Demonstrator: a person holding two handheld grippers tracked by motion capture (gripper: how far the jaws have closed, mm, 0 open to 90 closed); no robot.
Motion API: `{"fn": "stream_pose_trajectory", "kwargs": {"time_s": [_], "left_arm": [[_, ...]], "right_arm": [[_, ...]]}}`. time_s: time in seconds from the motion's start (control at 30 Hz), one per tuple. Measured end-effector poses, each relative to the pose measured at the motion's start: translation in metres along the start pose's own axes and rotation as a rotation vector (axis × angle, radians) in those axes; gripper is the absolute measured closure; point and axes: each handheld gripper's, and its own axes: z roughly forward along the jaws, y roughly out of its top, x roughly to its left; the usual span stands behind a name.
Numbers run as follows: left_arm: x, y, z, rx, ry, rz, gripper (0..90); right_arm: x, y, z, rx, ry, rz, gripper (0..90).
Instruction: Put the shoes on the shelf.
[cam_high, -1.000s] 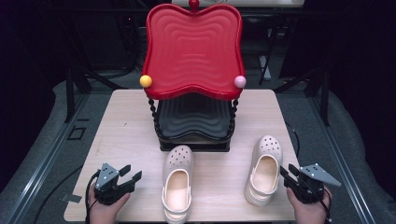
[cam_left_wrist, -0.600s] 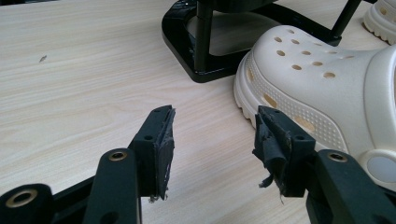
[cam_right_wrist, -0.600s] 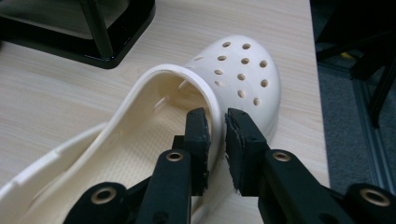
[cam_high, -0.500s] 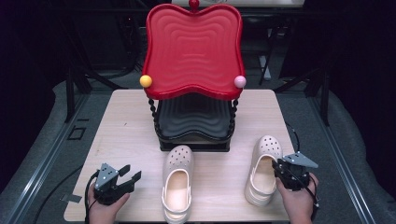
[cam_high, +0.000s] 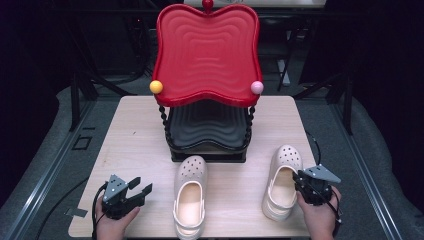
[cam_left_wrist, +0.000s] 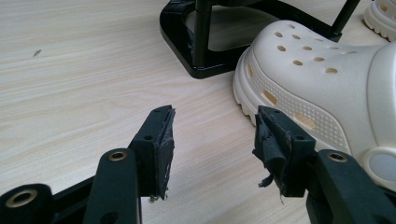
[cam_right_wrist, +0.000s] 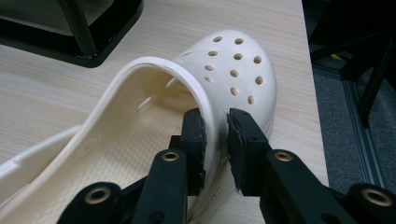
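The left tool (cam_high: 134, 189) sits at the lower left of the high view, jaws spread wide, held from below by a hand (cam_high: 111, 224). At lower right, the right tool (cam_high: 306, 184) has its jaws nearly together.

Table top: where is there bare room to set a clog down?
Bare table lies left of the rack, above the left tool. A narrower strip runs between the two clogs. The middle back is crowded by the rack.
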Motion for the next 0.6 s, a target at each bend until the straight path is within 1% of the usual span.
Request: {"fn": "stream_pose_trajectory", "kwargs": {"time_s": [0.1,0.2,0.27,0.33,0.4,0.43,0.53,0.57,0.6], "left_arm": [[0.0,0.0,0.0,-0.001,0.0,0.0,47.6],[0.0,0.0,0.0,-0.001,0.0,0.0,47.5],[0.0,0.0,0.0,-0.002,0.0,0.0,47.5],[0.0,0.0,0.0,-0.001,0.001,-0.001,47.6],[0.0,0.0,0.0,-0.001,0.001,-0.002,47.6],[-0.001,0.0,-0.001,-0.001,0.003,-0.001,47.5],[-0.001,0.0,-0.002,-0.004,0.003,-0.002,47.6],[-0.001,0.0,-0.002,-0.004,0.003,-0.002,47.5],[-0.001,0.001,-0.002,-0.004,0.003,-0.002,47.5]], "right_arm": [[-0.001,-0.001,-0.002,-0.001,0.0,0.0,80.6],[0.0,-0.001,-0.006,0.009,-0.015,-0.021,82.3],[0.001,-0.002,-0.008,0.002,-0.006,-0.018,82.7],[0.002,-0.002,-0.012,0.006,-0.008,-0.028,83.5],[0.003,-0.001,-0.015,0.003,0.001,-0.023,83.8],[0.004,-0.001,-0.02,0.003,0.017,-0.008,84.1],[0.011,0.001,-0.028,0.003,0.044,-0.011,84.2],[0.011,0.001,-0.028,0.003,0.044,-0.011,84.2],[0.014,0.003,-0.03,0.005,0.048,-0.022,84.2]]}}
